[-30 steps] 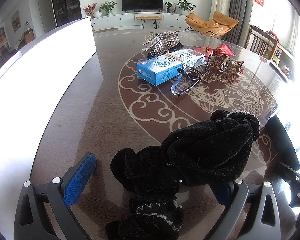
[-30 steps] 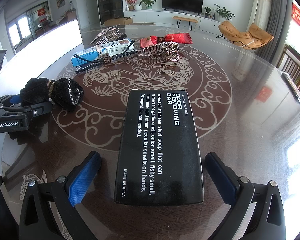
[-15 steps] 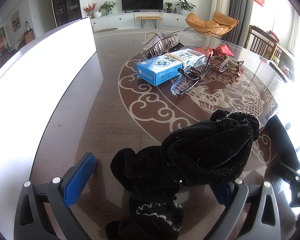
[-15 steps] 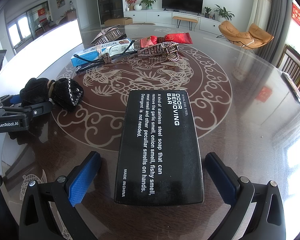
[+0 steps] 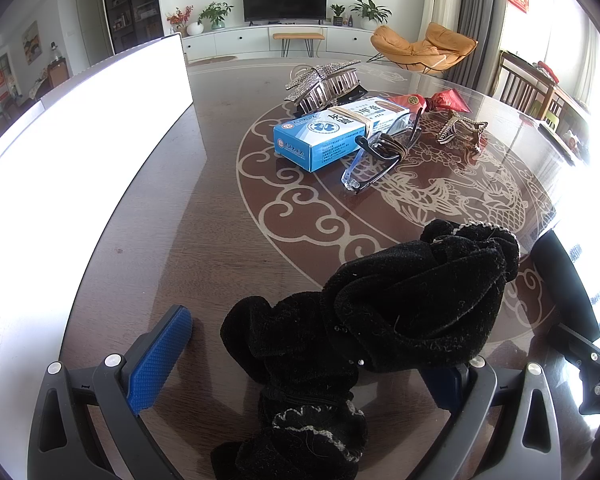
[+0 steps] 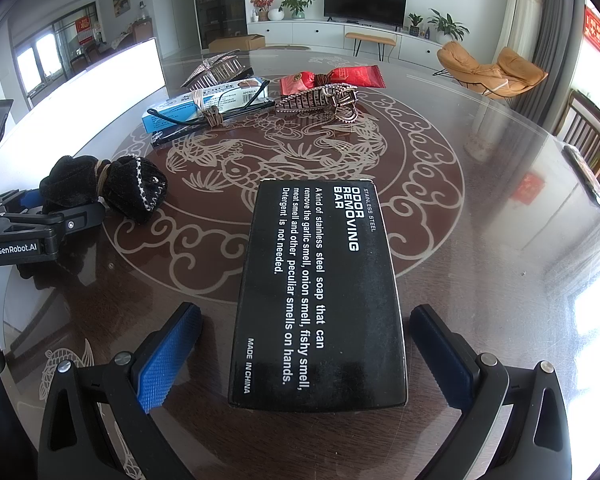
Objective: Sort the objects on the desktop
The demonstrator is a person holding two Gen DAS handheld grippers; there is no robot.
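Both grippers spread wide, nothing gripped.

The left gripper [image 5: 300, 364] straddles the black velvet scrunchie [image 5: 380, 320] lying on the glass table [image 5: 160, 240]; the right gripper [image 6: 304, 352] flanks the black soap box [image 6: 320, 292], pads [image 6: 168, 356] clear. Blue box [image 5: 332, 132] and glasses [image 5: 380, 152] lie farther off.

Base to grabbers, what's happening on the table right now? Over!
Left gripper open around black velvet scrunchie. Right gripper open around black soap box, no contact. Both items flat on table. Nothing blocking either.

Black box [image 6: 320, 292] reads "ODOR REMOVING BAR"; left gripper [image 6: 18, 248] "GenRobot.AI".
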